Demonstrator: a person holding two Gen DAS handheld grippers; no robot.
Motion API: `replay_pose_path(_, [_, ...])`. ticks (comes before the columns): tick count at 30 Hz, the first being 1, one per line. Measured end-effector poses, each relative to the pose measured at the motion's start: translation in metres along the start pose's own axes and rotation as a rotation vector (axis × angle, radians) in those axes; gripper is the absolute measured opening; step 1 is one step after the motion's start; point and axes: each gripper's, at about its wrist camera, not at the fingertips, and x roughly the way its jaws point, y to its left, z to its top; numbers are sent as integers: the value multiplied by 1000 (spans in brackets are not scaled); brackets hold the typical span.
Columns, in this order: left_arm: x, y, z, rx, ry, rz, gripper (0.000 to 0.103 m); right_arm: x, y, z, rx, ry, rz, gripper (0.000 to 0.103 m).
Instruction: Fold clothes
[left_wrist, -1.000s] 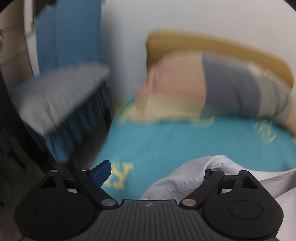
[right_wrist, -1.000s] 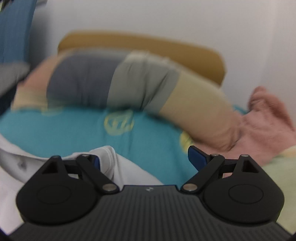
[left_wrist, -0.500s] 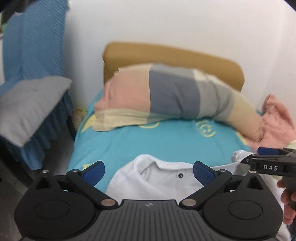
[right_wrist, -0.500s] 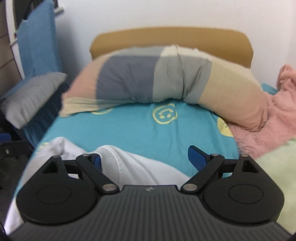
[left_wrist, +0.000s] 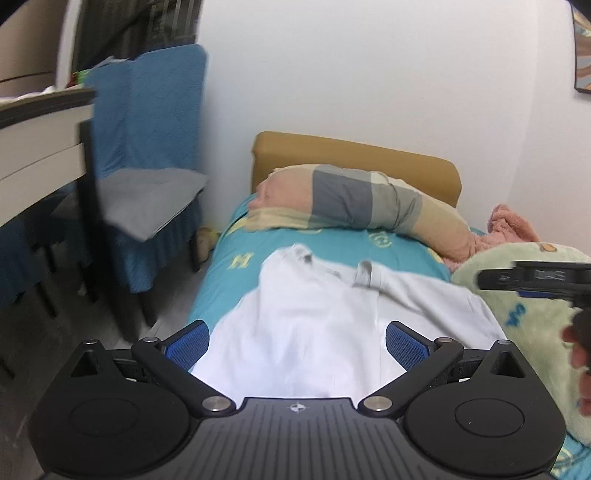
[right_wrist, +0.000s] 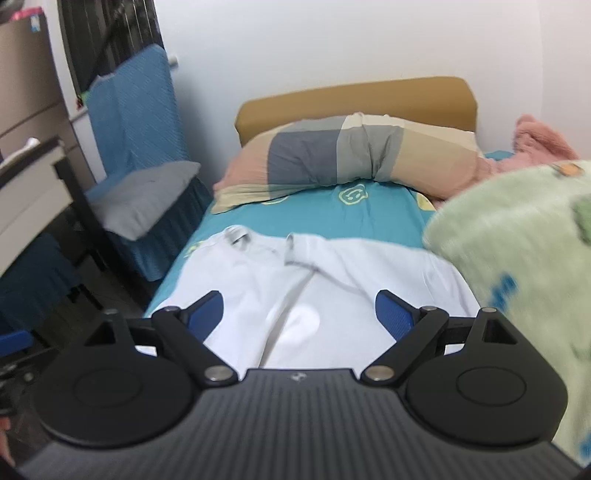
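Note:
A white polo shirt (left_wrist: 314, 317) lies spread on the teal bed sheet (left_wrist: 240, 251), collar toward the pillow; it also shows in the right wrist view (right_wrist: 306, 280). My left gripper (left_wrist: 297, 345) is open and empty, held above the shirt's near part. My right gripper (right_wrist: 299, 310) is open and empty, also above the shirt's near part. The right gripper's body shows at the right edge of the left wrist view (left_wrist: 535, 277).
A patchwork pillow (left_wrist: 354, 206) lies against the tan headboard (left_wrist: 354, 155). A pink blanket (left_wrist: 513, 225) and a green fleece blanket (right_wrist: 517, 236) sit at the bed's right. A blue-covered chair (left_wrist: 147, 177) with a grey cushion and a desk (left_wrist: 37, 147) stand to the left.
Both grippers have pulled back and up from the shirt. The right gripper, which held the shirt's edge, has let go. The shirt now lies flat on the bed.

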Motion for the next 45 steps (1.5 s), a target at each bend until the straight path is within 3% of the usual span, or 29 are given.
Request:
replay_pose_path(7, [-71, -5, -24, -25, 7, 9, 103, -97, 19, -43, -66, -100, 16, 91])
replay_pose_path(13, [-91, -5, -3, -108, 62, 0, 103, -140, 19, -43, -31, -164, 23, 91])
replay_pose_path(20, [-74, 14, 1, -264, 106, 16, 102, -127, 8, -72, -5, -175, 39, 91])
replay_pose_path(29, [-36, 25, -28, -258, 129, 49, 100, -112, -4, -107, 24, -189, 54, 91])
replay_pose_path(37, [-33, 28, -34, -220, 103, 53, 100, -105, -9, -121, 14, -201, 39, 91])
replay_pose_path(45, [-1, 47, -46, -233, 175, 109, 99, -92, -21, -128, 56, -185, 25, 91])
